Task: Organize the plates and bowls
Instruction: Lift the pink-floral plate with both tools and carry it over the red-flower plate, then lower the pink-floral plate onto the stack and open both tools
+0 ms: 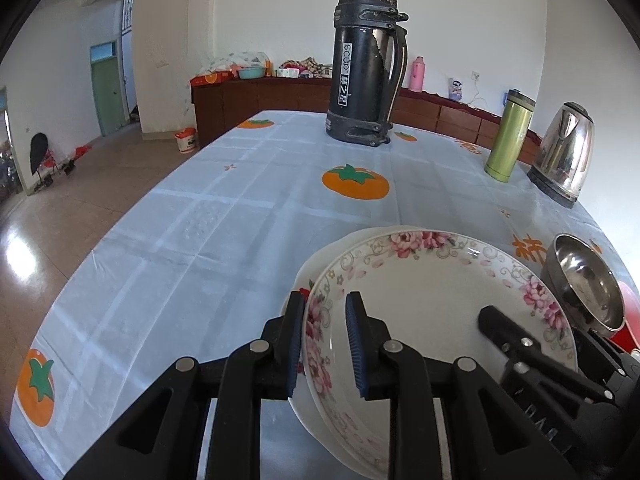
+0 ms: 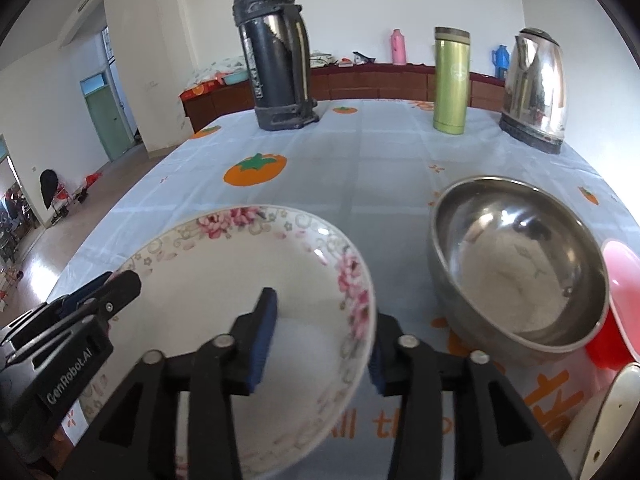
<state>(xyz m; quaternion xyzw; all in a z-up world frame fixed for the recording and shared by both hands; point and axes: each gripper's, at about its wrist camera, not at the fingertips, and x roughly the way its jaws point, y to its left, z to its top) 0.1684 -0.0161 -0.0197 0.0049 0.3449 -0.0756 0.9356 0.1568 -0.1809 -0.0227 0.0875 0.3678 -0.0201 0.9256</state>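
Left gripper (image 1: 326, 344) pinches the floral plate (image 1: 432, 300) rim; right gripper (image 2: 320, 340) straddles it w/ jaws apart (not pressing), so the plate may tip or slide off the one beneath.

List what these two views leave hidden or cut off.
- Lower plate: left wrist view, floral plate covers most of it.
- Red cup: right wrist view, steel bowl and the frame edge cut it off.
- White object: right wrist view, corner cuts it off, unidentifiable.
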